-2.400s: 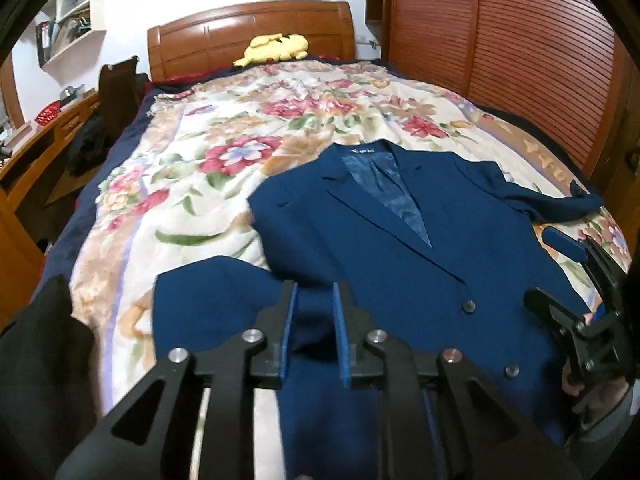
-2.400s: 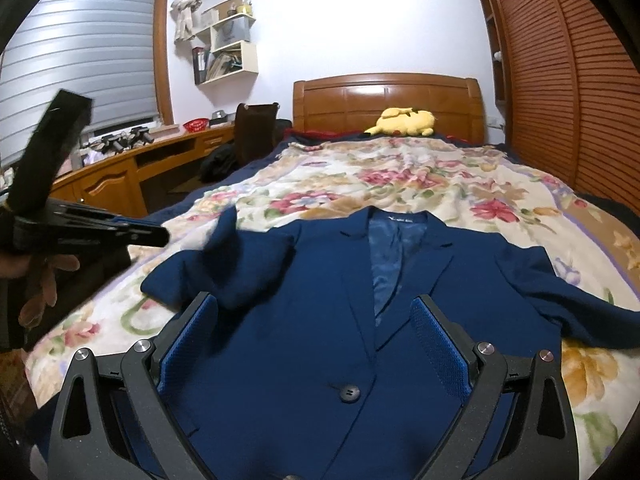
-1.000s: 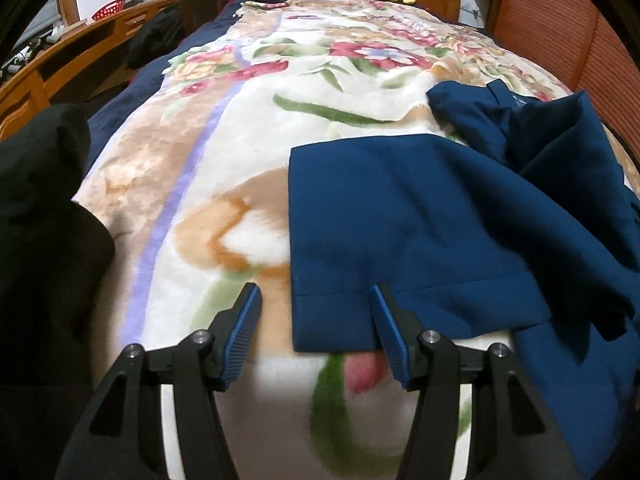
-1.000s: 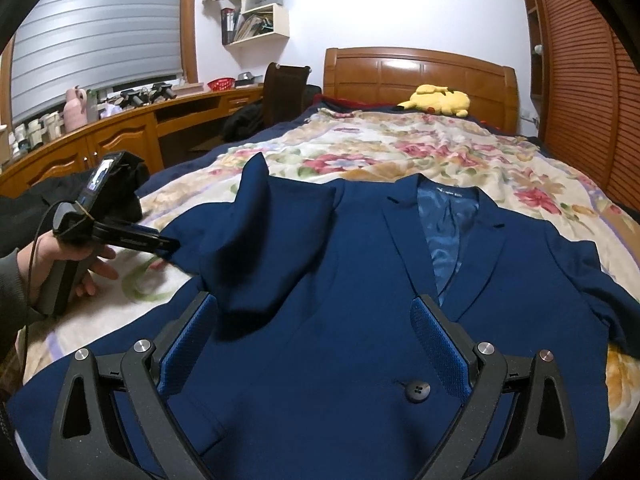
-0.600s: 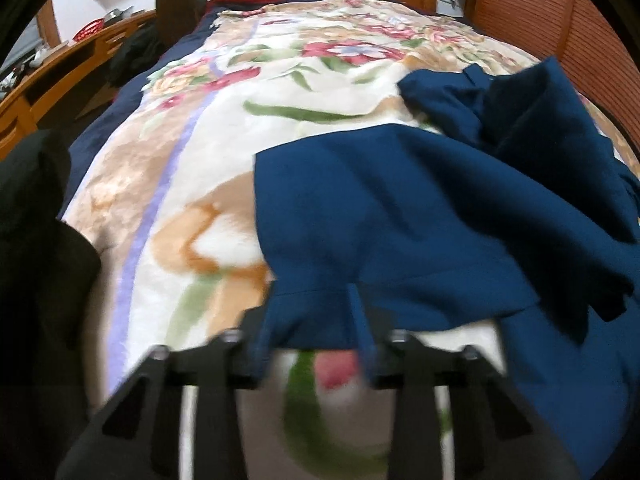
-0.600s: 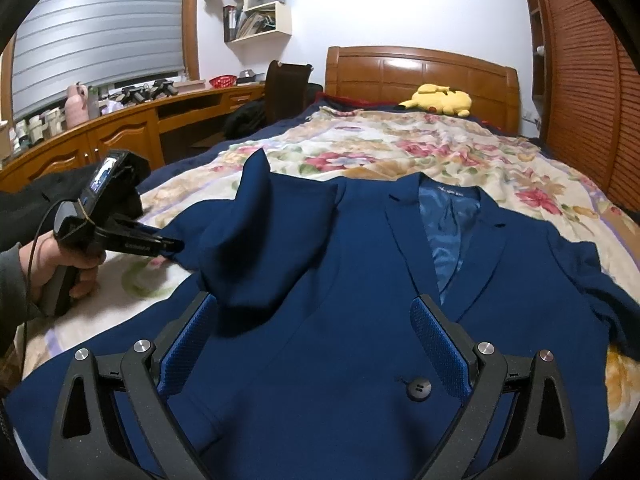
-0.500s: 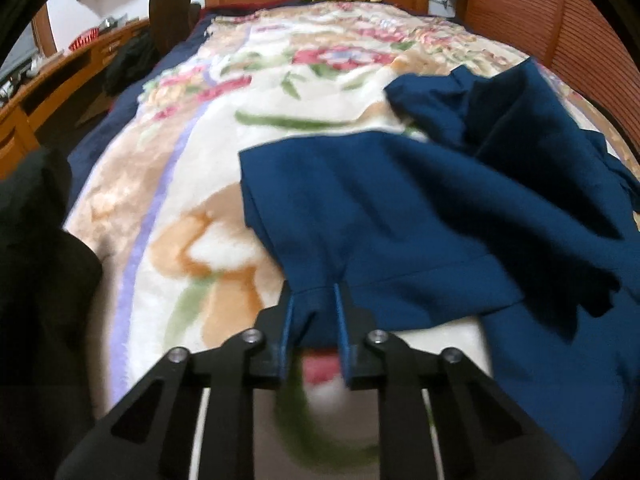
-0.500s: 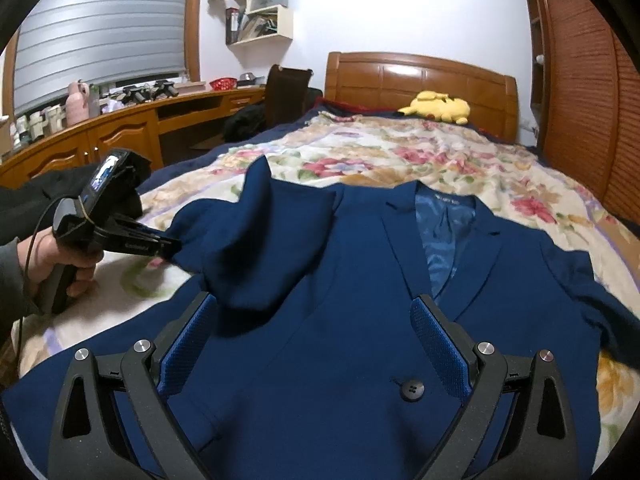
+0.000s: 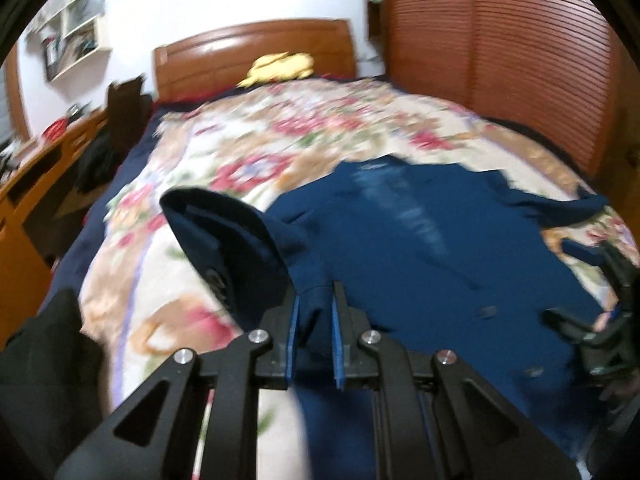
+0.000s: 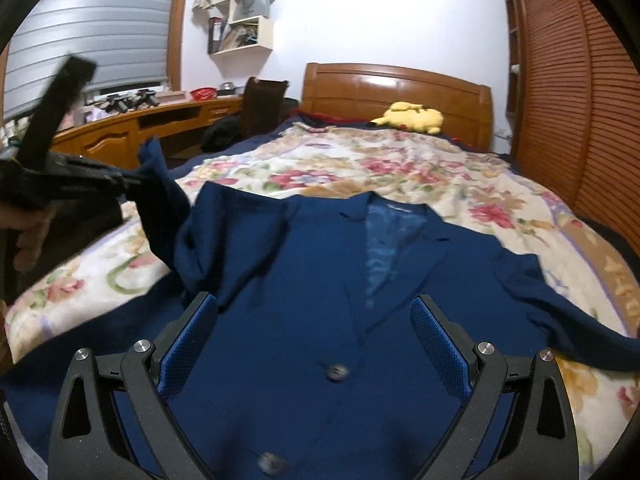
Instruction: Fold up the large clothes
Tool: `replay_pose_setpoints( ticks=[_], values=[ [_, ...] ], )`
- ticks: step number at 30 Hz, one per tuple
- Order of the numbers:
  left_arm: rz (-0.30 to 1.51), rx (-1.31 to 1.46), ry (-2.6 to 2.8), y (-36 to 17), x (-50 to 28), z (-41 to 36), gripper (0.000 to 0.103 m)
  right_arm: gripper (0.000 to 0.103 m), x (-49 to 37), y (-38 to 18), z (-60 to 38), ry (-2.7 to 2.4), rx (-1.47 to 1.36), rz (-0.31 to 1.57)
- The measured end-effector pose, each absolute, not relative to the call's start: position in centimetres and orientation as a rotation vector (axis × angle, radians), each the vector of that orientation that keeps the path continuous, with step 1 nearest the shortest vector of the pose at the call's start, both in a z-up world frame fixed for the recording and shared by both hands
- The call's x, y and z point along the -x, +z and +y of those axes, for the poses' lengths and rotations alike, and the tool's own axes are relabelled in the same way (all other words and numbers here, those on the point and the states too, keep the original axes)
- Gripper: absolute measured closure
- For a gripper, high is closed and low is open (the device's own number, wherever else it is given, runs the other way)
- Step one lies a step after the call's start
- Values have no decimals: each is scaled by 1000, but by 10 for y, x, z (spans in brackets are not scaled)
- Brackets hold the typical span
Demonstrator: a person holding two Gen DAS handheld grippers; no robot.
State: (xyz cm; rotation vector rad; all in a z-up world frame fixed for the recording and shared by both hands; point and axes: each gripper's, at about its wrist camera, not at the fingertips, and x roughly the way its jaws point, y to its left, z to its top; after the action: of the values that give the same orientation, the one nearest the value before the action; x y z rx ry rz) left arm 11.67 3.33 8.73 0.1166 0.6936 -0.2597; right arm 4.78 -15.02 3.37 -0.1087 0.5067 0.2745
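Clamping the sleeve (image 9: pixel 240 256), the left gripper (image 9: pixel 314 320) has lifted it off the bed (image 9: pixel 400 128); right gripper (image 10: pixel 314 344) hovers open above the jacket (image 10: pixel 320 280).

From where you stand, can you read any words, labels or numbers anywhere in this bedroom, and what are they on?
No text can be read.
Neck label inside the blue jacket's collar: a pale mark, too small and blurred to read.
Books and boxes on the wall shelf: too small to read.
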Motion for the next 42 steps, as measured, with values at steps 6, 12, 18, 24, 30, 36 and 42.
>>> replay_pose_setpoints(
  ticks=[6, 12, 18, 24, 30, 36, 42],
  values=[
    [630, -160, -380, 108, -89, -30, 93, 4, -25, 35, -181, 215, 89, 511],
    [642, -187, -448, 113, -70, -68, 92, 4, -8, 36, -197, 180, 74, 510],
    [652, -158, -486, 110, -40, -66, 82, 4, 13, 36, -216, 165, 13, 507],
    [622, -161, -481, 106, -3, -50, 63, 4, 21, 36, -225, 162, -28, 512],
    [616, -129, -440, 88, 17, -21, 56, 5, 18, 39, -211, 202, -9, 525],
    [619, -101, -357, 56, 33, 15, 53, 7, 3, 34, -173, 251, 71, 552],
    [634, -59, -298, 29, 37, 46, 51, 8, -17, 18, -138, 291, 138, 593]
  ],
)
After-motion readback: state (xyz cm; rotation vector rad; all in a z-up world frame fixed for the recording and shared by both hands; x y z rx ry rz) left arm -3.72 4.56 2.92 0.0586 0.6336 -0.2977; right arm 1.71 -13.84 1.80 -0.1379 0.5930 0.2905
